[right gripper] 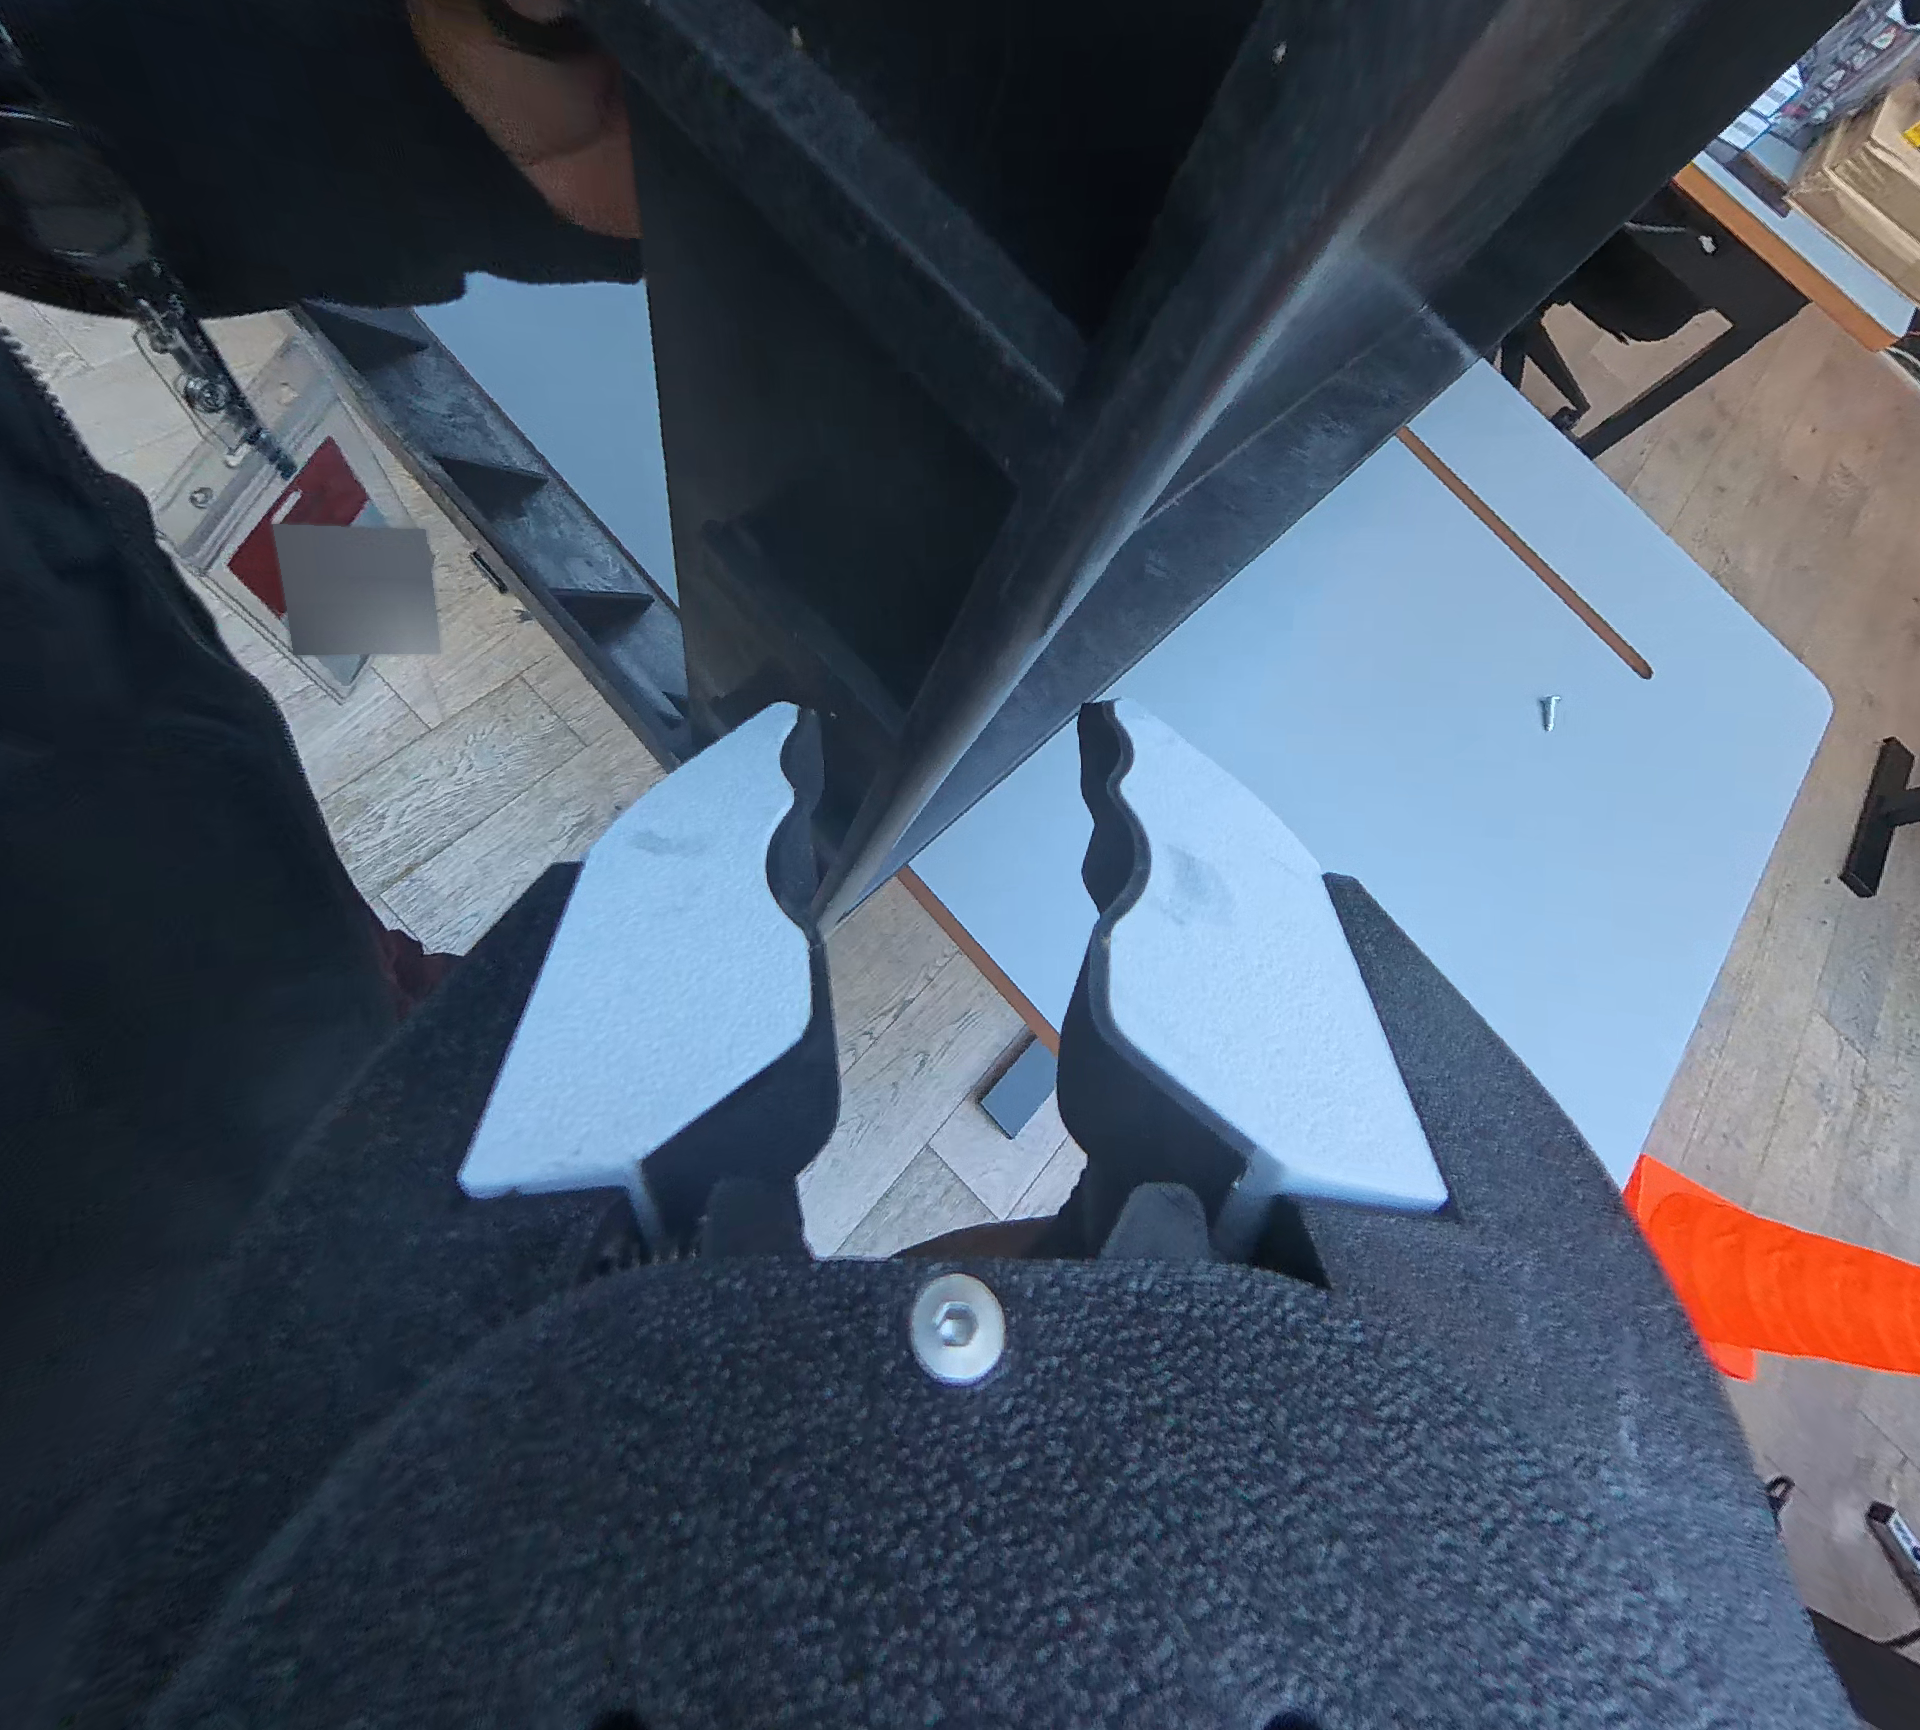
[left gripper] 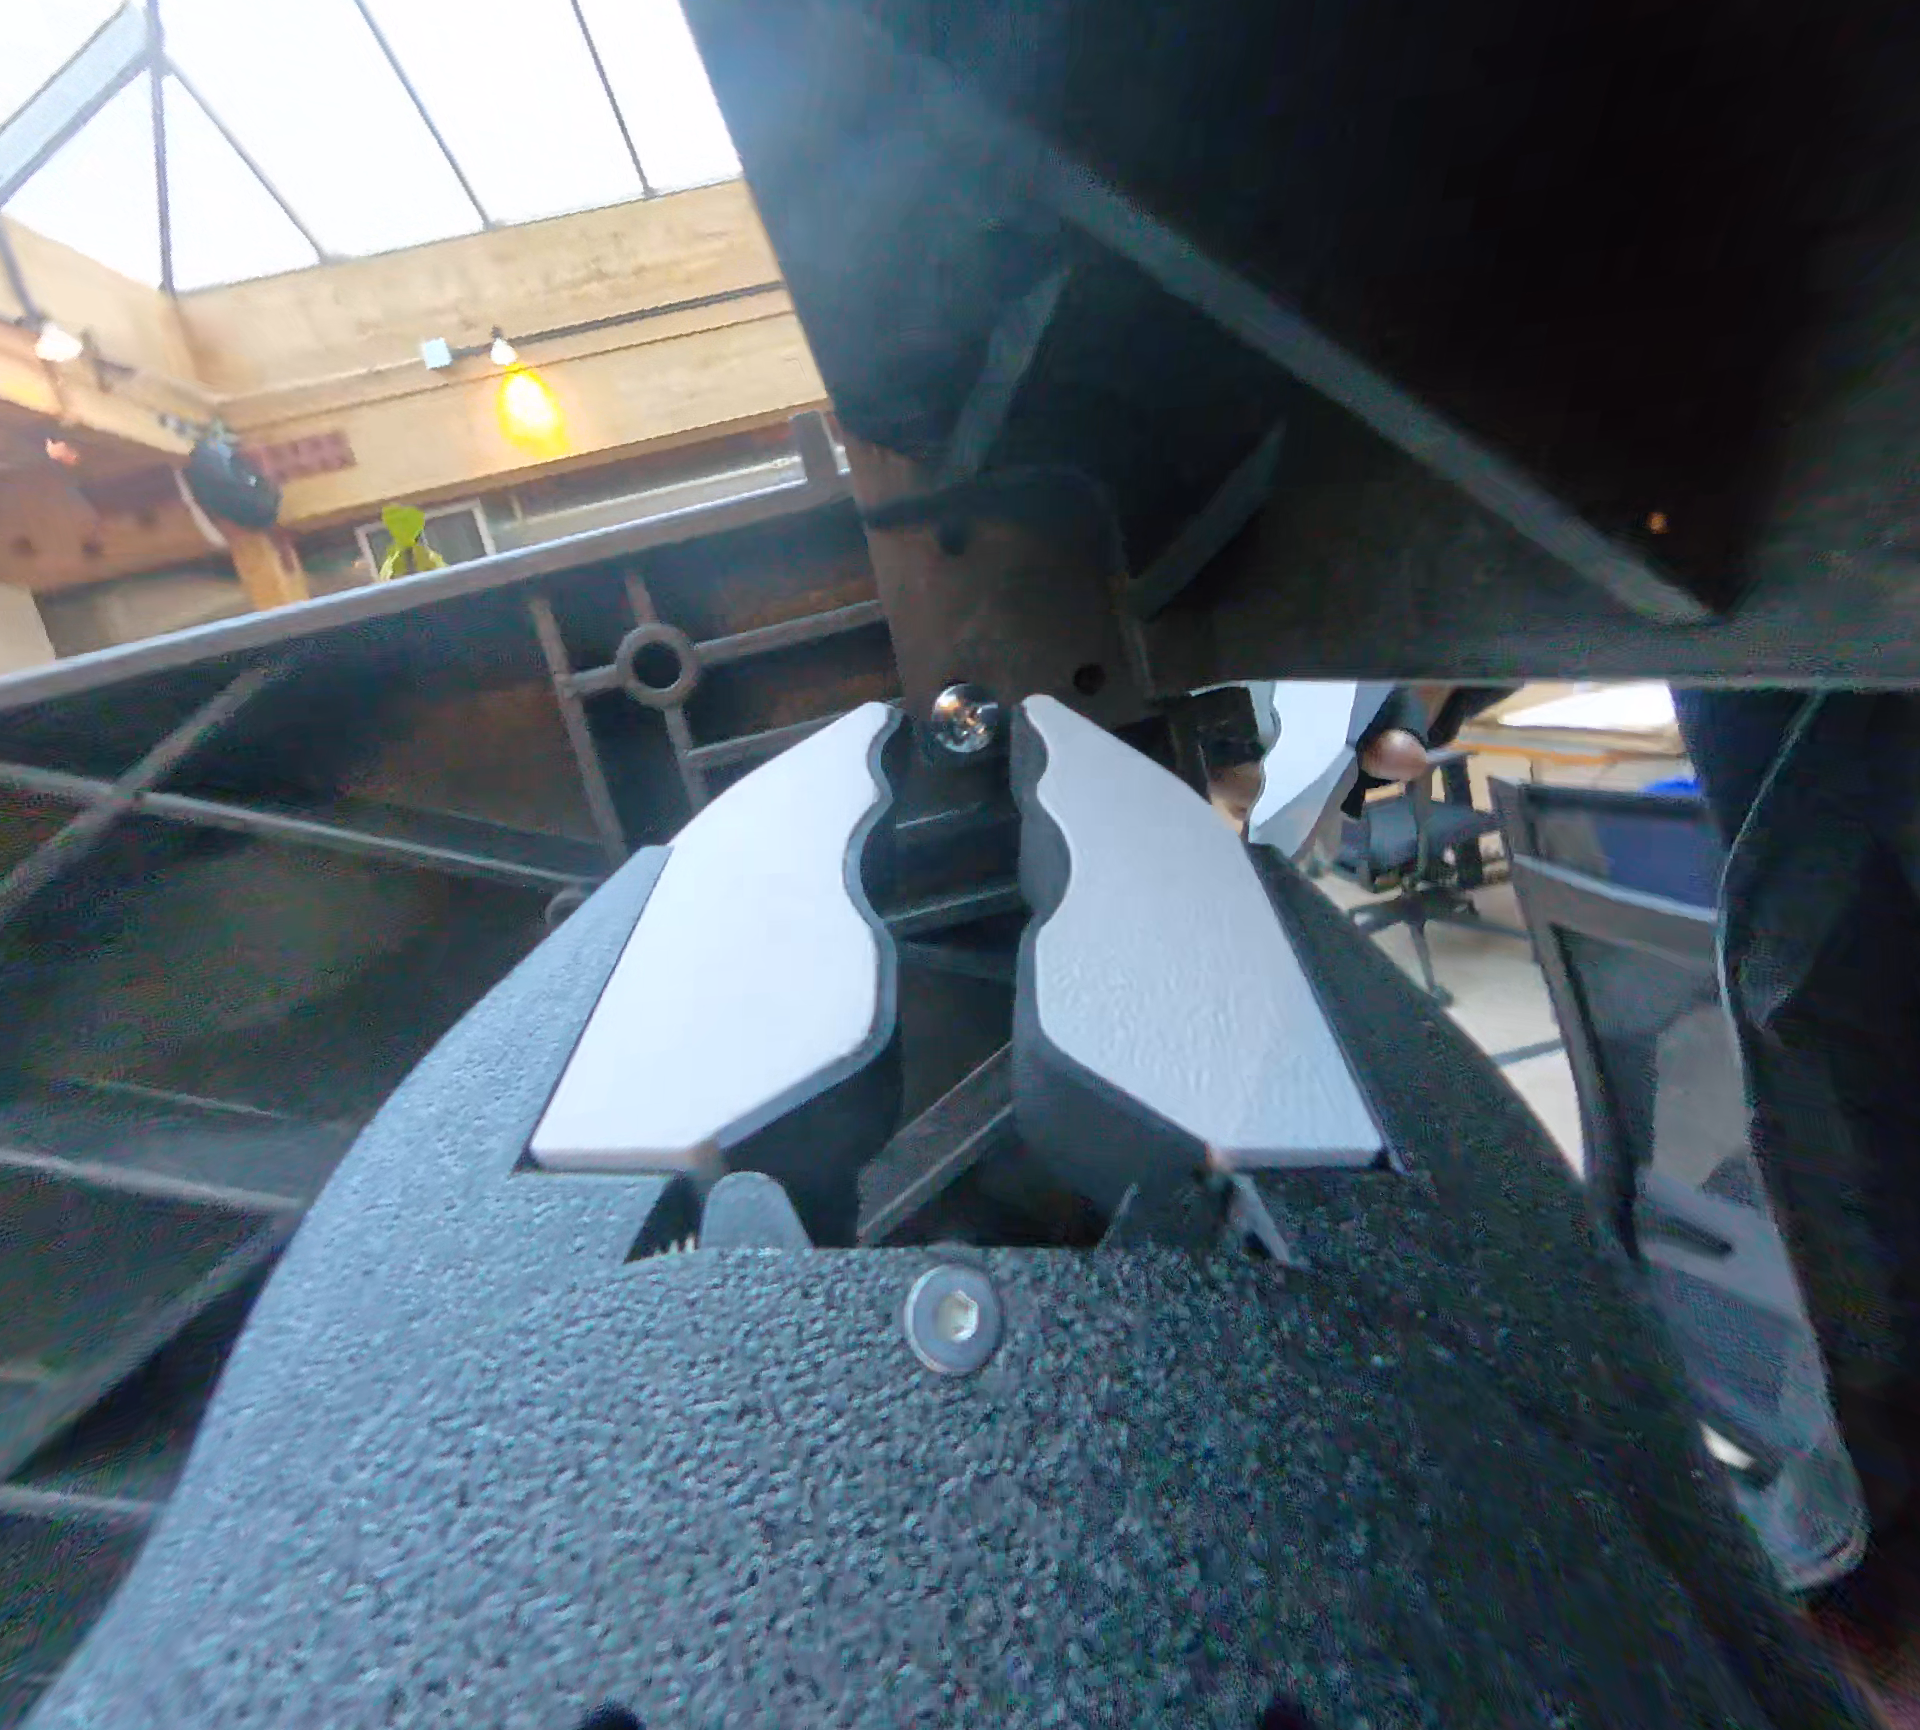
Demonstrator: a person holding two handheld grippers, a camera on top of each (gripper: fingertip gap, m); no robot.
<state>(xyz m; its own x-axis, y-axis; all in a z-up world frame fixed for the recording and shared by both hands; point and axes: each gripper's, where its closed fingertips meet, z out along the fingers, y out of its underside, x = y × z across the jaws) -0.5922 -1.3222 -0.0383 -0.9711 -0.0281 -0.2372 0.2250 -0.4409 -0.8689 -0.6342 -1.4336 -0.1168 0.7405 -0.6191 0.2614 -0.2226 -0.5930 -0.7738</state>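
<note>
In the left wrist view my left gripper (left gripper: 961, 709) points up at the ribbed underside of a black plastic part (left gripper: 416, 745). Its fingertips close in on the head of a silver screw (left gripper: 964, 722), which sits at the lower edge of a rusty metal bracket (left gripper: 987, 600). In the right wrist view my right gripper (right gripper: 940, 724) is open. The pointed edge of a glossy black panel (right gripper: 1195, 433) runs down between its fingers and rests against the left finger (right gripper: 675, 932). A person's hand (right gripper: 520, 91) holds a black bar (right gripper: 790, 122) at the upper left.
A white table (right gripper: 1351, 693) lies below the right gripper, with a loose screw (right gripper: 1548, 712) on it. An orange cloth (right gripper: 1766, 1265) lies at the right. A badge holder (right gripper: 301, 527) hangs at the left. Office chairs (left gripper: 1423, 839) and a skylight (left gripper: 364, 18) show in the left view.
</note>
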